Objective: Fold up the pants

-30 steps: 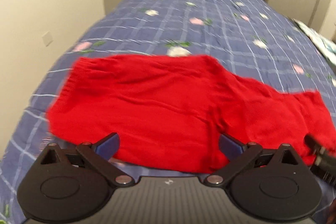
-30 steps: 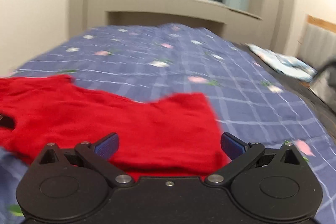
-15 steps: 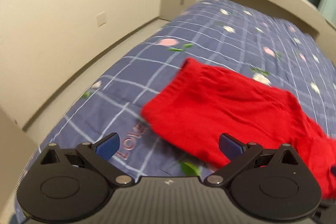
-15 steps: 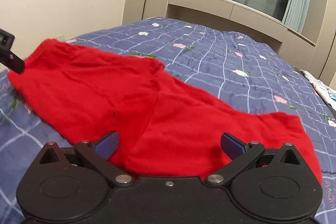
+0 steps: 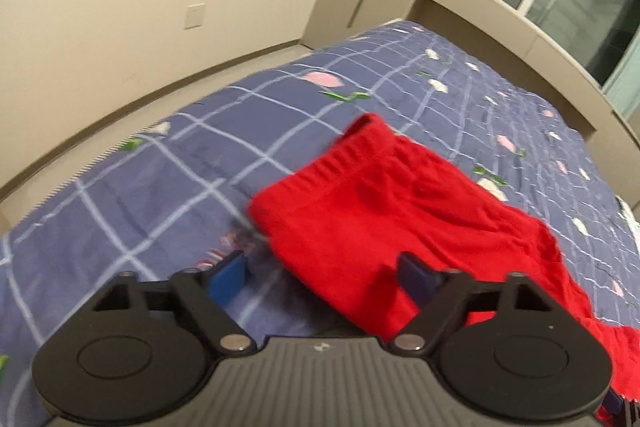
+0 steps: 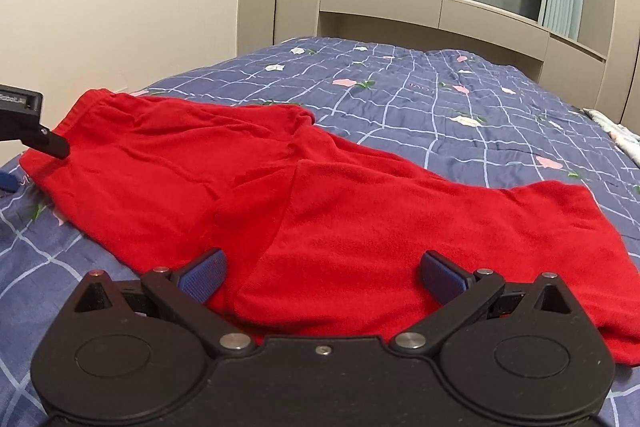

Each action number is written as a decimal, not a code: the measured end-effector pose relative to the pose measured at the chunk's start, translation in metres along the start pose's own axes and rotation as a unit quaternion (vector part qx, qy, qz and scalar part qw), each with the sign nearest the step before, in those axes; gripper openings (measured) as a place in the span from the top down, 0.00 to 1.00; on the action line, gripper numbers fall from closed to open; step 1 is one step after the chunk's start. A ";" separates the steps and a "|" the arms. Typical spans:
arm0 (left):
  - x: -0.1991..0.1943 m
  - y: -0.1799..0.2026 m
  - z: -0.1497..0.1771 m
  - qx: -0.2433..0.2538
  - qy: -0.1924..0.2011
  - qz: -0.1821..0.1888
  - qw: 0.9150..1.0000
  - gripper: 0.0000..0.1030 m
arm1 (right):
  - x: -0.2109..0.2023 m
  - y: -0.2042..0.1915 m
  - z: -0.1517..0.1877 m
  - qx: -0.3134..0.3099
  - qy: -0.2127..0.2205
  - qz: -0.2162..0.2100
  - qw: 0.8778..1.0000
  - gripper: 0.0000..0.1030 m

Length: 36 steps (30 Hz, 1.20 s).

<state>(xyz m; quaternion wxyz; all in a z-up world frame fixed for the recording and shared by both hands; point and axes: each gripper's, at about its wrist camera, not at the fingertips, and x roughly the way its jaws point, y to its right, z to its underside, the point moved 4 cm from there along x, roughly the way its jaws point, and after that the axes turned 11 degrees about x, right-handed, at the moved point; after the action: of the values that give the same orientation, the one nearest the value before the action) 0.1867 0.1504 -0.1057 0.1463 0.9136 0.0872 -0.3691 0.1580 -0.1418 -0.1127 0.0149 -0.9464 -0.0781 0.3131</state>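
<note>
Red pants [image 6: 320,187] lie spread flat on a blue checked bedspread [image 6: 460,107]. The elastic waistband [image 5: 340,151] is at the left end and the leg hems [image 6: 600,227] are at the right. My left gripper [image 5: 324,275] is open and empty, at the near corner of the waist end; its right pad is over the red cloth. My right gripper [image 6: 322,273] is open and empty, over the near edge of the pant legs. The left gripper's body [image 6: 24,123] shows at the left edge of the right wrist view.
The bed's left edge [image 5: 100,155] runs along a beige wall with a socket plate [image 5: 195,15]. A window ledge and cabinets [image 6: 440,3] stand behind the bed. A patterned cloth [image 6: 616,135] lies at the far right.
My left gripper has swung left, from facing the pants' middle to the waistband corner. My right gripper has turned left and now looks along the whole garment. Both stayed open.
</note>
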 end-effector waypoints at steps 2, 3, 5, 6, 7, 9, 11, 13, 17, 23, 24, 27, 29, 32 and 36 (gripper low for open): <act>-0.001 0.012 0.000 0.021 0.016 -0.004 1.000 0.23 | 0.000 0.000 0.000 -0.003 0.002 0.002 1.000 0.00; -0.004 0.018 -0.001 0.036 0.026 -0.010 0.999 0.23 | 0.000 0.000 0.001 -0.003 0.002 0.002 1.000 0.00; -0.010 0.033 -0.003 0.071 0.053 -0.019 0.996 0.23 | 0.001 -0.001 0.001 -0.005 0.003 0.004 1.000 0.00; -0.014 0.041 -0.003 0.087 0.066 -0.014 0.994 0.23 | 0.001 -0.002 0.001 -0.006 0.003 0.004 1.000 0.00; -0.017 0.048 -0.004 0.102 0.077 -0.006 0.992 0.23 | 0.001 -0.002 0.001 -0.007 0.003 0.005 1.000 0.00; -0.022 0.061 -0.005 0.130 0.091 0.003 0.987 0.23 | 0.002 -0.004 0.001 -0.009 0.004 0.006 1.000 0.00; -0.022 0.069 -0.006 0.142 0.092 0.011 0.985 0.22 | 0.001 -0.004 0.001 -0.011 0.005 0.008 1.000 0.00; -0.020 0.067 -0.006 0.135 0.090 0.010 0.987 0.21 | 0.001 -0.005 0.001 -0.013 0.006 0.010 1.000 0.00; -0.013 0.047 -0.009 0.099 0.066 0.005 0.993 0.22 | 0.001 -0.005 0.001 -0.013 0.007 0.009 1.000 0.00; 0.004 -0.002 -0.007 -0.031 -0.001 0.025 0.999 0.24 | 0.001 -0.005 0.001 -0.011 0.006 0.008 1.000 0.00; 0.006 -0.006 -0.006 -0.048 -0.005 0.032 0.998 0.24 | 0.001 -0.005 0.002 -0.010 0.006 0.007 1.000 0.00; 0.011 -0.013 -0.005 -0.083 -0.008 0.039 0.996 0.18 | 0.001 -0.005 0.002 -0.008 0.006 0.007 1.000 0.00; 0.015 -0.014 -0.005 -0.094 -0.014 0.044 0.995 0.13 | 0.001 -0.005 0.001 -0.007 0.005 0.006 1.000 0.00; 0.019 -0.012 -0.007 -0.102 -0.020 0.038 0.994 0.15 | 0.001 -0.005 0.001 -0.006 0.006 0.005 1.000 0.00; 0.017 -0.016 -0.007 -0.127 -0.019 -0.003 0.992 0.53 | 0.001 -0.005 0.001 -0.007 0.007 0.006 1.000 0.00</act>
<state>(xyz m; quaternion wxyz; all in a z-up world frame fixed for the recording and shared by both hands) 0.1989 0.1683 -0.1160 0.2620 0.8802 0.1331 -0.3727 0.1576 -0.1366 -0.1140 0.0074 -0.9491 -0.0743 0.3061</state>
